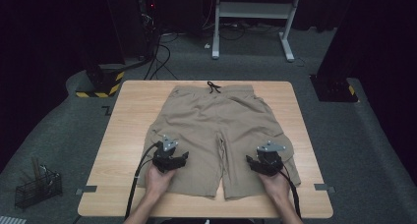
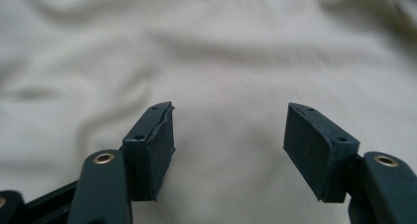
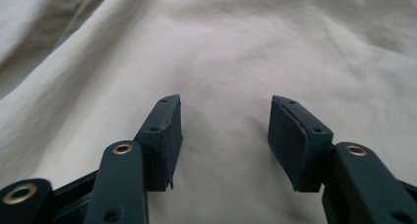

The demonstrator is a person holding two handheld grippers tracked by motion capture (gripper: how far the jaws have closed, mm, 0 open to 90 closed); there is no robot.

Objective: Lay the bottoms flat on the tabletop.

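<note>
A pair of beige cargo shorts (image 1: 216, 130) lies flat on the wooden table (image 1: 128, 135), waistband and dark drawstring (image 1: 213, 87) at the far side, legs toward the person. My left gripper (image 1: 183, 157) hovers over the left leg, and its jaws stand apart above bare cloth (image 2: 216, 62) in the left gripper view. My right gripper (image 1: 250, 161) is over the right leg beside the cargo pocket (image 1: 287, 150). In the right gripper view its jaws also stand apart, with rumpled fabric (image 3: 231, 52) beyond them and nothing pinched between the pads.
A black wire basket (image 1: 37, 187) sits on the floor at the lower left. Beyond the table stand a white desk frame (image 1: 253, 17), cables (image 1: 162, 57) and dark equipment with yellow-black striped bases (image 1: 98, 84). Bare tabletop runs along both sides of the shorts.
</note>
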